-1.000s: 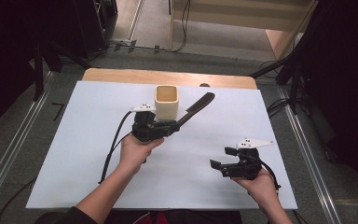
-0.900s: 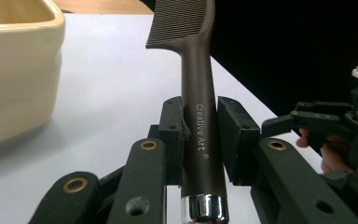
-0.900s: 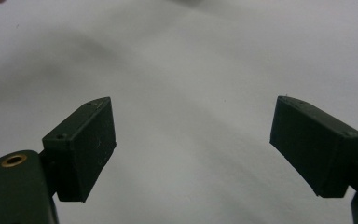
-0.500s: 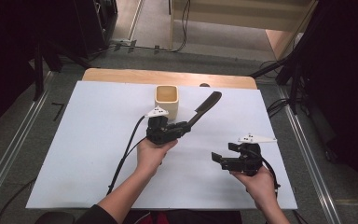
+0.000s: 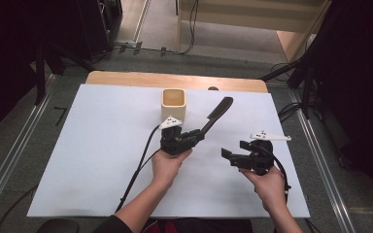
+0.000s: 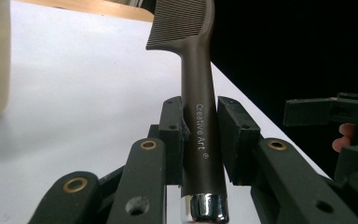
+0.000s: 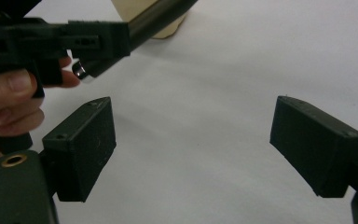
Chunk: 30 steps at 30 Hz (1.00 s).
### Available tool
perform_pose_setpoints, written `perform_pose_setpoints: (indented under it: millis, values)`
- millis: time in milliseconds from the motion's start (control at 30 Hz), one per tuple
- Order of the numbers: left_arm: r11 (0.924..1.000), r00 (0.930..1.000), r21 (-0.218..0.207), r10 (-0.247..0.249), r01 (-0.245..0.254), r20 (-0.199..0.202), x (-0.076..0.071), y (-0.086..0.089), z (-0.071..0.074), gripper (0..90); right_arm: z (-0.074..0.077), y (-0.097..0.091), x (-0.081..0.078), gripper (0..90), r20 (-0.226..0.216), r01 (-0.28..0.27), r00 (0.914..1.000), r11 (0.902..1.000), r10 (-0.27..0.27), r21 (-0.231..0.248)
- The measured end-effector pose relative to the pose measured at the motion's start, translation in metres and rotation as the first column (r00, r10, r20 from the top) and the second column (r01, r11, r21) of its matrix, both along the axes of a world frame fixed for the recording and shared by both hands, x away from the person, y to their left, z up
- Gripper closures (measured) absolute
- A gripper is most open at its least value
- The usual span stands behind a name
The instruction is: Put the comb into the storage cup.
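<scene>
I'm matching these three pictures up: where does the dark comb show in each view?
High view: comb right of centre, slanting up and right from the left tool.
Left gripper view: comb upright at centre, its handle clamped.
Right gripper view: its handle at top, left of centre.
Shared landmark: the cream cup, near the comb in every view.

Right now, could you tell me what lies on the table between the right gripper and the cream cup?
In the high view, the comb held by the left gripper crosses the stretch between the right gripper and the cream cup; otherwise it is bare white table.
</scene>
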<state>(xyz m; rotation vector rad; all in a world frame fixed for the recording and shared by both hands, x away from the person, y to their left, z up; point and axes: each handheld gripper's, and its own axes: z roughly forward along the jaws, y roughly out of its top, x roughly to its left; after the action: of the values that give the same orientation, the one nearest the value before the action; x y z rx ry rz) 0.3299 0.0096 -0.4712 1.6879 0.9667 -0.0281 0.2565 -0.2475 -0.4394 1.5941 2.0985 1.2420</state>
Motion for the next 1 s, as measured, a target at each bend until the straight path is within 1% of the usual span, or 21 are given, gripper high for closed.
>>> perform_pose_setpoints:
  millis: [133, 200, 267, 333, 400, 500, 600, 633, 667, 733, 767, 800, 933, 967, 1000]
  values:
    - [0.9999, 1.0, -0.01, 0.006, -0.006, -0.001, -0.001, -0.004, -0.004, 73.6, 0.004, 0.003, 0.006, 13.2, -0.002, 0.016, 0.9999, 0.9997, -0.016, 0.018]
    - [0.9993, 0.9999, -0.035, 0.01, -0.01, -0.003, -0.003, -0.007, -0.008, 73.6, 0.005, 0.005, 0.01, 13.2, 0.0, 0.024, 0.9997, 0.9995, -0.024, 0.021]
    - [0.9982, 0.9997, -0.058, 0.016, -0.015, 0.016, -0.005, -0.008, -0.01, 73.6, 0.008, 0.007, 0.013, 13.2, -0.001, 0.033, 0.9994, 0.9992, -0.033, 0.021]
    - [0.997, 0.9994, -0.072, 0.03, -0.028, 0.02, -0.007, -0.01, -0.011, 73.7, 0.009, 0.009, 0.016, 13.2, 0.008, 0.042, 0.9991, 0.9987, -0.042, 0.03]
    - [0.9961, 0.999, -0.079, 0.039, -0.038, 0.021, -0.008, -0.011, -0.013, 73.7, 0.011, 0.011, 0.02, 13.2, 0.006, 0.045, 0.999, 0.9985, -0.045, 0.03]
    - [0.9954, 0.9976, -0.084, 0.049, -0.045, 0.05, -0.01, -0.014, -0.015, 73.7, 0.013, 0.014, 0.024, 13.2, 0.008, 0.058, 0.9983, 0.9982, -0.058, 0.019]
    - [0.9939, 0.9964, -0.096, 0.061, -0.055, 0.06, -0.012, -0.017, -0.017, 73.7, 0.013, 0.017, 0.029, 13.3, 0.01, 0.07, 0.9975, 0.9975, -0.07, 0.013]
    - [0.9924, 0.9953, -0.108, 0.066, -0.058, 0.071, -0.014, -0.02, -0.019, 73.6, 0.013, 0.018, 0.031, 13.3, 0.01, 0.075, 0.9971, 0.997, -0.075, 0.017]
    - [0.9921, 0.9949, -0.111, 0.068, -0.059, 0.074, -0.014, -0.021, -0.02, 73.6, 0.013, 0.019, 0.032, 13.3, 0.01, 0.083, 0.9965, 0.9963, -0.083, 0.023]
    - [0.9898, 0.9954, -0.13, 0.067, -0.057, 0.069, -0.015, -0.023, -0.023, 73.6, 0.013, 0.02, 0.035, 13.3, 0.011, 0.096, 0.9952, 0.9947, -0.097, 0.036]
    - [0.9886, 0.9944, -0.137, 0.074, -0.063, 0.075, -0.015, -0.024, -0.024, 73.6, 0.013, 0.021, 0.036, 13.5, 0.011, 0.101, 0.9948, 0.9941, -0.101, 0.04]
    - [0.9892, 0.9931, -0.13, 0.08, -0.068, 0.085, -0.016, -0.024, -0.025, 73.6, 0.014, 0.023, 0.037, 13.5, 0.018, 0.108, 0.9939, 0.9933, -0.109, 0.04]
    - [0.9856, 0.9915, -0.146, 0.099, -0.086, 0.084, -0.016, -0.024, -0.029, 73.6, 0.017, 0.031, 0.039, 13.4, 0.039, 0.121, 0.9918, 0.9922, -0.122, 0.032]
    - [0.9844, 0.9908, -0.151, 0.104, -0.091, 0.086, -0.016, -0.025, -0.029, 73.7, 0.018, 0.033, 0.041, 13.5, 0.043, 0.131, 0.9903, 0.9909, -0.133, 0.031]
    - [0.9838, 0.9906, -0.155, 0.105, -0.091, 0.087, -0.016, -0.026, -0.03, 73.6, 0.019, 0.035, 0.042, 13.5, 0.05, 0.135, 0.9893, 0.9902, -0.137, 0.036]
